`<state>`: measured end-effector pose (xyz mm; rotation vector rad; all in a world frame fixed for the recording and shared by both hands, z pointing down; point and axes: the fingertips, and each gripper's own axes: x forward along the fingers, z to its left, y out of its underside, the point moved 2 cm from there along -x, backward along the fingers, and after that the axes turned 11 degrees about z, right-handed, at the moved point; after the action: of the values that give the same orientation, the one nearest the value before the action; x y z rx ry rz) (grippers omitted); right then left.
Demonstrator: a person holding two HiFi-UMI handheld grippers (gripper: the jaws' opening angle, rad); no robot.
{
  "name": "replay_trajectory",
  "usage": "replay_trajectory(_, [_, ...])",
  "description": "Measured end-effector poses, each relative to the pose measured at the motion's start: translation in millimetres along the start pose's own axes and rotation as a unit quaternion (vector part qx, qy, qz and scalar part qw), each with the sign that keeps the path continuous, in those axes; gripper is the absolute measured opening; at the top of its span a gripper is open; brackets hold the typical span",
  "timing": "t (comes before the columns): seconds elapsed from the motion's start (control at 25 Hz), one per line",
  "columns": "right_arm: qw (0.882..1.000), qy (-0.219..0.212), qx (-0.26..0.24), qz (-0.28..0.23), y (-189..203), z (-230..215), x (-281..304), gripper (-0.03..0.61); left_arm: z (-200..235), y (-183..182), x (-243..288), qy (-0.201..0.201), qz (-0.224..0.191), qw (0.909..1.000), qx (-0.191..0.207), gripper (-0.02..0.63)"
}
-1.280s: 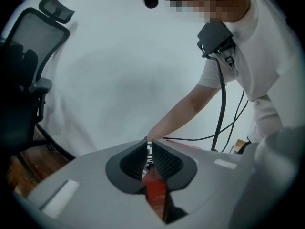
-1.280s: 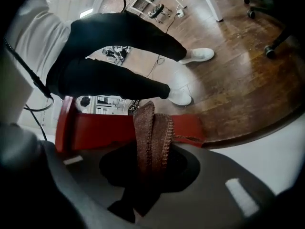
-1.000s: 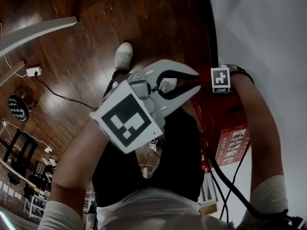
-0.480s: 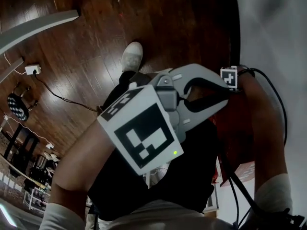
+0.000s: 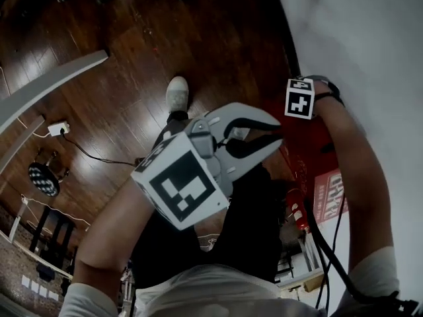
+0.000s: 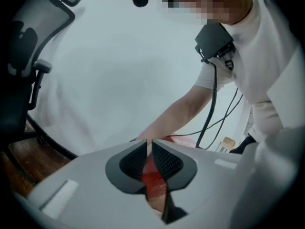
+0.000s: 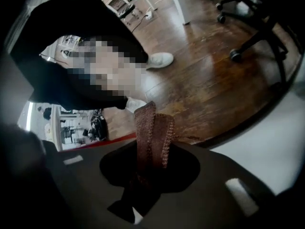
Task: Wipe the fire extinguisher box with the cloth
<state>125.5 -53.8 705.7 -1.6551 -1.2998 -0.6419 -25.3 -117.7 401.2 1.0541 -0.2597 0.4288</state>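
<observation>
The red fire extinguisher box (image 5: 316,156) stands against the white wall (image 5: 370,38), with a red extinguisher (image 5: 297,211) showing below it. My right gripper (image 7: 151,162) is shut on a brown cloth (image 7: 152,128) whose folded end sticks out past the jaws. In the head view only its marker cube (image 5: 299,98) shows, over the box's top; the jaws and cloth are hidden there. My left gripper (image 5: 276,133) hovers just left of the box with its jaws together and nothing between them. A sliver of the red box (image 6: 152,174) shows through its jaw gap in the left gripper view.
Dark wooden floor (image 5: 132,38) spreads to the left, with a power strip (image 5: 58,128) and a white table edge (image 5: 53,88). An office chair (image 6: 21,56) stands near the wall. A black cable (image 5: 325,246) runs along my right arm. My shoe (image 5: 177,92) is on the floor.
The head view has swung, bringing the red box back into sight. My left gripper has shifted up and left in the view, still shut. The right gripper's cube stays over the box.
</observation>
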Motion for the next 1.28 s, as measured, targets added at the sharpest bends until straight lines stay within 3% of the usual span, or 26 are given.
replay_trajectory(0.12, [0.994, 0.044, 0.081, -0.050, 1, 14, -98, 0.097, -34, -33, -30, 0.040, 0.021, 0.9987, 0.021, 0.031])
replay_trajectory(0.24, [0.974, 0.095, 0.178, -0.107, 11, 31, -201, 0.097, -56, -68, -61, 0.095, 0.047, 0.9917, 0.072, 0.031])
replay_trajectory(0.32, [0.950, 0.129, 0.239, -0.152, 21, 55, -256, 0.097, -71, -86, -76, 0.118, 0.055, 0.9863, 0.102, 0.031])
replay_trajectory(0.48, [0.879, 0.168, 0.366, -0.256, 36, 130, -309, 0.097, -103, -104, -90, 0.132, 0.067, 0.9774, 0.151, 0.031])
replay_trajectory(0.72, [0.798, 0.205, 0.491, -0.284, 44, 245, -245, 0.097, -157, -93, -67, 0.141, 0.068, 0.9702, 0.185, 0.031])
replay_trajectory(0.88, [0.731, 0.291, 0.553, -0.275, 63, 287, -194, 0.097, -205, -74, -35, 0.160, 0.080, 0.9685, 0.174, 0.031])
replay_trajectory(1.0, [0.692, 0.364, 0.575, -0.240, 64, 300, -173, 0.097, -240, -56, -18, 0.199, 0.091, 0.9611, 0.169, 0.031])
replay_trajectory(1.16, [0.636, 0.421, 0.612, -0.208, 48, 289, -152, 0.097, -256, -20, -4, 0.246, 0.120, 0.9468, 0.169, 0.031])
replay_trajectory(1.28, [0.613, 0.455, 0.623, -0.168, 39, 274, -129, 0.095, -253, 2, 1, 0.271, 0.131, 0.9378, 0.173, 0.031])
